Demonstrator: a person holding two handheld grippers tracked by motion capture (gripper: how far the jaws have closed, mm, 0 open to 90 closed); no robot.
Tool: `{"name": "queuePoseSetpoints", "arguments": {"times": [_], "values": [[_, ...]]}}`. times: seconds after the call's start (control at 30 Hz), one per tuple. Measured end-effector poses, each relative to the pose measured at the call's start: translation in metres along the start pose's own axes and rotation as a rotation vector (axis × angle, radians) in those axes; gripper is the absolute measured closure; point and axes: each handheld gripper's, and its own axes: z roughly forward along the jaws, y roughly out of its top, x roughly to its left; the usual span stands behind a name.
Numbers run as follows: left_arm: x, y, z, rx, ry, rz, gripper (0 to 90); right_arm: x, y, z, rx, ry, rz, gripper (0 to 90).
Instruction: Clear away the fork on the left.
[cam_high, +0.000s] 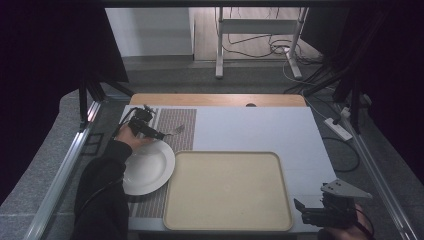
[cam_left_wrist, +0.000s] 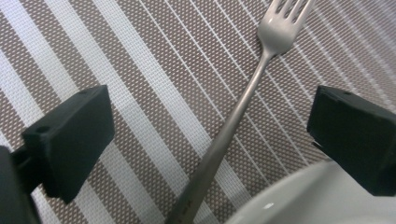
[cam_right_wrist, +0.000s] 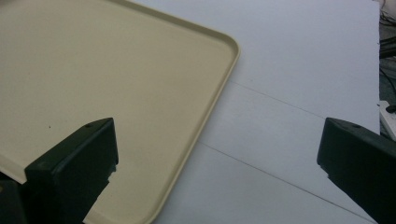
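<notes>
On inspection, a white rectangular table (cam_high: 260, 127) carried a brown-and-white striped woven placemat (cam_high: 176, 125) along its left side, a round white ceramic plate (cam_high: 147, 170) resting on the placemat, and a large cream-coloured rectangular plastic tray (cam_high: 227, 192) just beside the plate to its right. The tray's surface was bare. A silver metal fork (cam_high: 176, 131) lay flat on the placemat just beyond the plate's far rim, tines pointing away from the person.

The left gripper (cam_high: 159, 135), held in the person's left hand (cam_high: 131, 137), was positioned low over the fork. In the left gripper view its two black jaws stood spread wide, one on either side of the fork's handle (cam_left_wrist: 224, 135), neither touching it; the plate's rim (cam_left_wrist: 299, 196) appeared at the lower right, under the right-hand jaw.

The right gripper (cam_high: 300, 210) was at the table's near right corner, close to the tray's near right corner and apart from it. In the right gripper view its jaws were spread wide, holding nothing, with the tray's edge (cam_right_wrist: 219, 93) and bare table (cam_right_wrist: 299, 70) ahead of them.
</notes>
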Motion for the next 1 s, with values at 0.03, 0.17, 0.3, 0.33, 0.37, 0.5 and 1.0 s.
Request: {"name": "queuePoseSetpoints", "arguments": {"times": [0.03,0.17,0.3,0.33,0.37,0.5,1.0], "values": [[-0.001,0.001,0.002,0.007,-0.002,0.003,1.6,0.0,0.0,0.0,0.0,0.0,-0.001,0.0],[-0.001,0.003,0.007,0.026,0.018,0.008,7.3,0.0,0.0,0.0,0.0,0.0,-0.001,0.0],[-0.001,0.003,0.01,0.042,0.032,0.015,17.3,0.0,0.0,0.0,0.0,0.0,-0.002,0.0],[0.0,0.002,0.009,0.038,0.029,0.018,19.9,0.0,0.0,0.0,0.0,0.0,-0.002,0.0],[0.0,0.001,0.007,0.029,0.025,0.022,23.6,0.0,0.0,0.0,-0.001,-0.001,-0.002,0.0],[0.004,-0.004,0.002,0.01,0.007,0.052,54.6,0.0,0.0,0.0,0.0,-0.001,-0.003,0.0],[0.021,-0.014,-0.012,0.001,0.033,0.069,84.1,0.0,0.0,-0.001,-0.001,-0.001,0.0,0.0]]}}
